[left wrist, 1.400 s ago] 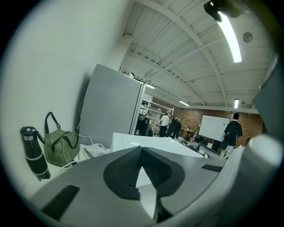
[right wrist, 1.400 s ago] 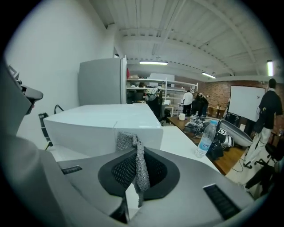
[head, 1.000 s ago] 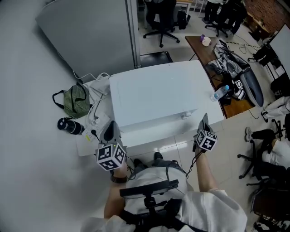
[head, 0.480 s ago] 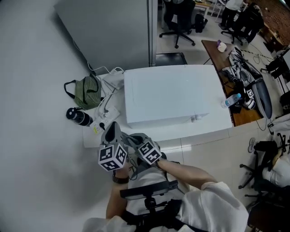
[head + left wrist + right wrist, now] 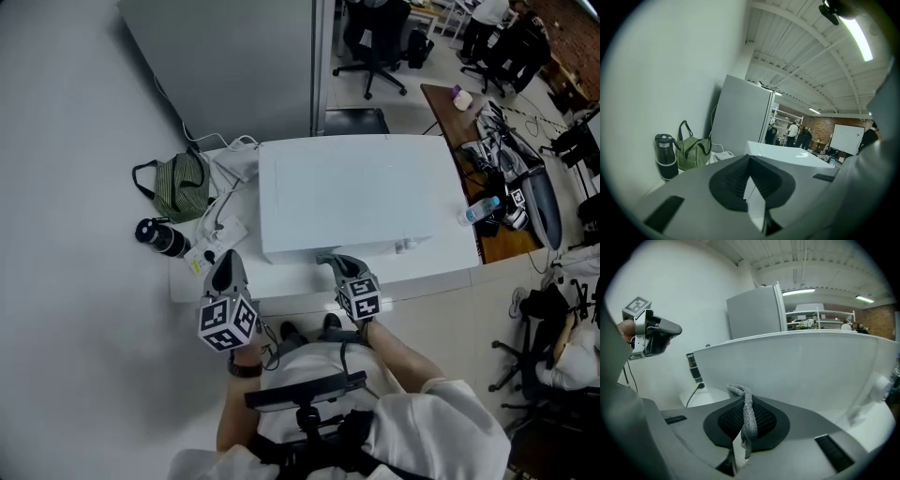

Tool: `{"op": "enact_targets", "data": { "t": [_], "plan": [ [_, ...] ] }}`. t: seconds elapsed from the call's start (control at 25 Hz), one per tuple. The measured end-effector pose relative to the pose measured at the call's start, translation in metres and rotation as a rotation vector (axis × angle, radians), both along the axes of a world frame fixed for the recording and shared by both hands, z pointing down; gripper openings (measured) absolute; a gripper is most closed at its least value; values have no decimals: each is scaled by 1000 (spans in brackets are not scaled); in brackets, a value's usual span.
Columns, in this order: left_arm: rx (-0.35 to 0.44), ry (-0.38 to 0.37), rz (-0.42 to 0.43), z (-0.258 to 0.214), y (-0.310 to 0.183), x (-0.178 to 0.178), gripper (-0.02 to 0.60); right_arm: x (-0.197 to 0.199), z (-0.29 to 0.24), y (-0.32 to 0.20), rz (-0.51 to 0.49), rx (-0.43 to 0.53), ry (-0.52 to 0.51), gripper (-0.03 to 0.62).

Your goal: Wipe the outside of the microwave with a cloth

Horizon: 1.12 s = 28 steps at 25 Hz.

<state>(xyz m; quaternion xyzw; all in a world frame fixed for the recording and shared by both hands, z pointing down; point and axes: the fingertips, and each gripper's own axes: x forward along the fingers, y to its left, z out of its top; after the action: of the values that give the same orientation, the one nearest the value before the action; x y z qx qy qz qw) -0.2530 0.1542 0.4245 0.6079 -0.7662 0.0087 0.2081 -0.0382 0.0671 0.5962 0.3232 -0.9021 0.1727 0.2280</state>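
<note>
The white microwave (image 5: pixel 356 192) stands on a white table (image 5: pixel 192 286), and in the right gripper view its front wall (image 5: pixel 801 366) fills the middle. My right gripper (image 5: pixel 332 260) is at the lower front edge of the microwave, near its middle. It is shut on a grey knitted cloth (image 5: pixel 747 414) that sticks up between the jaws of the right gripper (image 5: pixel 743 398). My left gripper (image 5: pixel 223 266) hovers over the table's front left, apart from the microwave. In its own view the left gripper (image 5: pixel 750 157) has its jaw tips together with nothing between them.
A green striped bag (image 5: pixel 178 187), a black flask (image 5: pixel 157 237) and white cables (image 5: pixel 220 220) lie left of the microwave. A grey cabinet (image 5: pixel 234 66) stands behind. A water bottle (image 5: pixel 480 210) and a cluttered brown desk (image 5: pixel 502 141) are to the right, with office chairs beyond.
My right gripper swung from the microwave's right front over to the left gripper, then came back to the middle of the front with the grey cloth in its jaws. The left gripper barely moved.
</note>
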Motion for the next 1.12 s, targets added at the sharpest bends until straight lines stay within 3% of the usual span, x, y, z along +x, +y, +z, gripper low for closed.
{"op": "enact_targets", "data": {
  "t": [0.24, 0.36, 0.72, 0.8, 0.88, 1.0, 1.12],
  "plan": [
    [-2, -9, 68, 4, -20, 24, 23, 135, -7, -60, 344, 91, 28, 28],
    [-10, -10, 110, 5, -29, 39, 23, 181, -4, -76, 454, 85, 38, 28],
    [-9, -17, 144, 1, -35, 52, 23, 201, 2, -66, 518, 49, 29, 28],
    [-9, -19, 132, 3, -31, 48, 23, 174, -4, -51, 461, 9, -21, 28],
    [-3, -29, 113, 2, -25, 42, 23, 120, -12, -20, 314, -46, -81, 28],
    [17, -52, 76, -2, -15, 29, 23, 11, -11, 42, -62, -102, -96, 28],
    [25, -64, 50, -2, -5, 18, 23, -97, -5, 92, -398, -73, -98, 28]
  ]
}}
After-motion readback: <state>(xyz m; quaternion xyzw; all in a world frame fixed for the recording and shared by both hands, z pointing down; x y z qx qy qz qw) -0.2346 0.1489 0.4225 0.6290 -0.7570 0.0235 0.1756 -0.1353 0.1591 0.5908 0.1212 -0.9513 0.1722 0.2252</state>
